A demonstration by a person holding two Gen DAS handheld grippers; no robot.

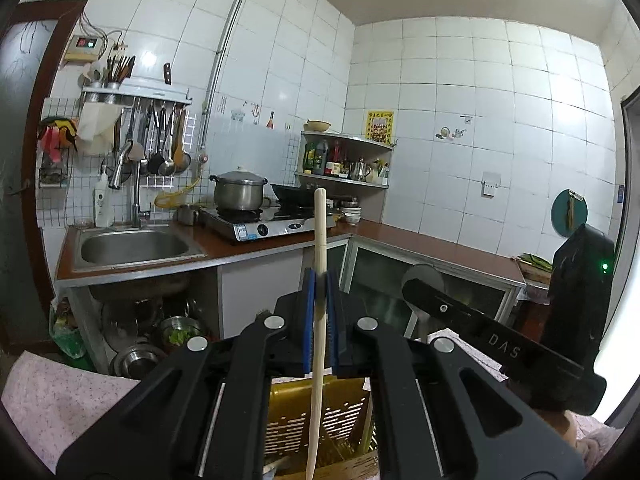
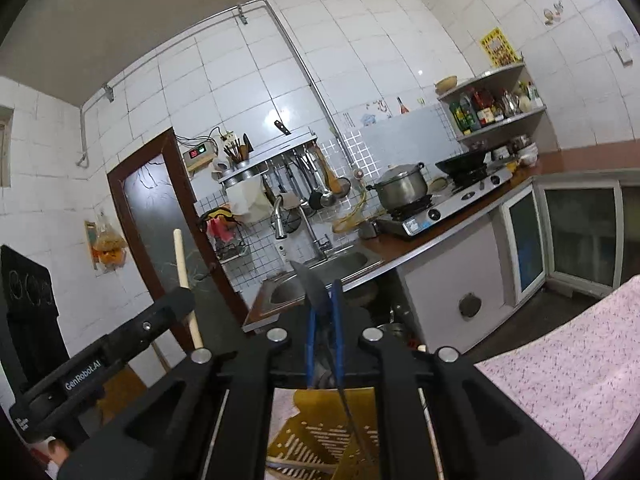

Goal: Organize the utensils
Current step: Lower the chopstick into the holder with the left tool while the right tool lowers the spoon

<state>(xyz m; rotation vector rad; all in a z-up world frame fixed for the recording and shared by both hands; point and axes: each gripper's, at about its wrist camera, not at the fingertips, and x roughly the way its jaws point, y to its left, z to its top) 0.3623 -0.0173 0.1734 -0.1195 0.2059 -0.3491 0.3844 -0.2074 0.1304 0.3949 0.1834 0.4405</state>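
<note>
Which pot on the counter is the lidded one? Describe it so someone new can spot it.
Start at the brown counter along the tiled back wall and find the two-burner gas stove right of the steel sink. The pot sits on the stove's left burner. It is shiny steel with a domed lid and side handles, unlike the dark open wok beside it.

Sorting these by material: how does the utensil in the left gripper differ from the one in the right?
The wooden stick in the left gripper is pale, round and straight; the metal utensil in the right gripper is dark grey, flat and comes to a point. The stick rises well above its jaws; the metal one shows less. Both are clamped upright over the yellow slotted basket.
</note>
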